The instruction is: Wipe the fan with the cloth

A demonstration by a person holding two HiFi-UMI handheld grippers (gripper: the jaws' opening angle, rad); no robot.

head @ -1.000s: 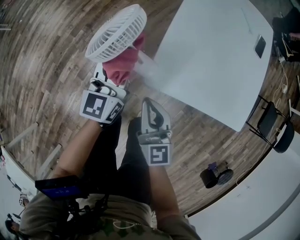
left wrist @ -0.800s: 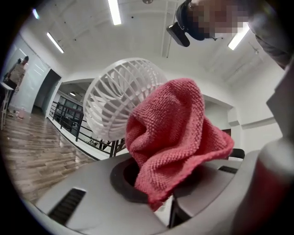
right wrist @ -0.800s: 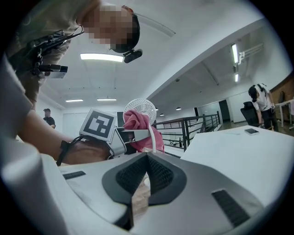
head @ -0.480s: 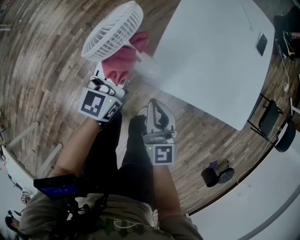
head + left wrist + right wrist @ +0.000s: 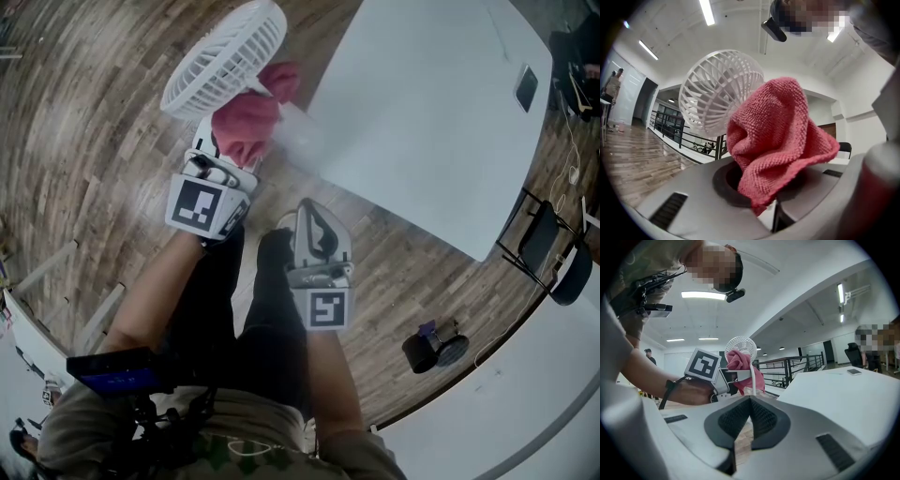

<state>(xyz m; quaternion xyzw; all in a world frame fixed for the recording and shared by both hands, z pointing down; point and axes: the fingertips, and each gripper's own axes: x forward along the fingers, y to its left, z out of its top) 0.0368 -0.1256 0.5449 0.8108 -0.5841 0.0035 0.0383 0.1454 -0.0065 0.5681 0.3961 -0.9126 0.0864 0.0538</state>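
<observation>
left hand-held gripper [image 5: 764,206] clamped on the pink cloth [image 5: 246,122], which has just crept up against the white fan [image 5: 225,56] by the tabletop [image 5: 422,122] corner; looks like wiping's under way; right hand-held gripper [image 5: 749,401] has sunk back, jaws together, empty; only the left gripper view shows the pinch, only the right one shows the fan's stem.

Crumpled pink cloth [image 5: 246,127] just beside white fan [image 5: 223,58] (grille tilted).
</observation>
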